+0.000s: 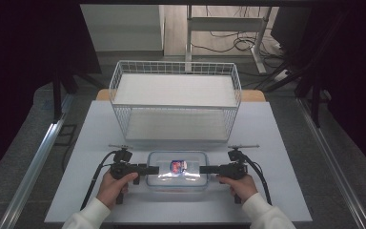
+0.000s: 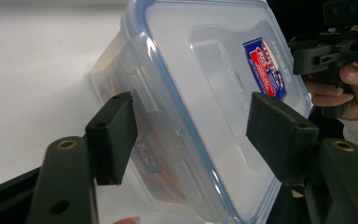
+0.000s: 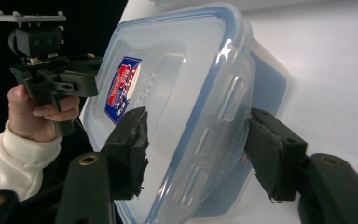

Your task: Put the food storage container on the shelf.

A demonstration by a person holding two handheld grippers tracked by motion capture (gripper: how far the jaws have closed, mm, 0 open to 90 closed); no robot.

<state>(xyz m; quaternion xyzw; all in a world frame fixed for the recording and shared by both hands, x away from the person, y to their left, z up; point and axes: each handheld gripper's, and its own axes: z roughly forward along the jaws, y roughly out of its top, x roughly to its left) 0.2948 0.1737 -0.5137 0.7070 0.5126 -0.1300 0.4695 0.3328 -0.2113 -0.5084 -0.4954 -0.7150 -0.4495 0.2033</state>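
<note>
A clear plastic container (image 1: 177, 171) with a blue-rimmed lid and a red and blue label lies on the white table (image 1: 267, 143) near the front edge. My left gripper (image 1: 148, 169) is at its left end and my right gripper (image 1: 205, 169) at its right end, both pointing inward. In the left gripper view the container (image 2: 200, 93) has its latched end between the spread jaws of the open gripper (image 2: 191, 135). In the right gripper view the container (image 3: 186, 93) sits the same way in the open gripper (image 3: 196, 149), one pad (image 3: 130, 149) over the lid, the other (image 3: 270, 158) by the base.
A white wire basket (image 1: 176, 102) with a white floor stands behind the container, taking up the middle and back of the table. Bare tabletop lies to either side. Beyond the table are dark stands and cables on the floor.
</note>
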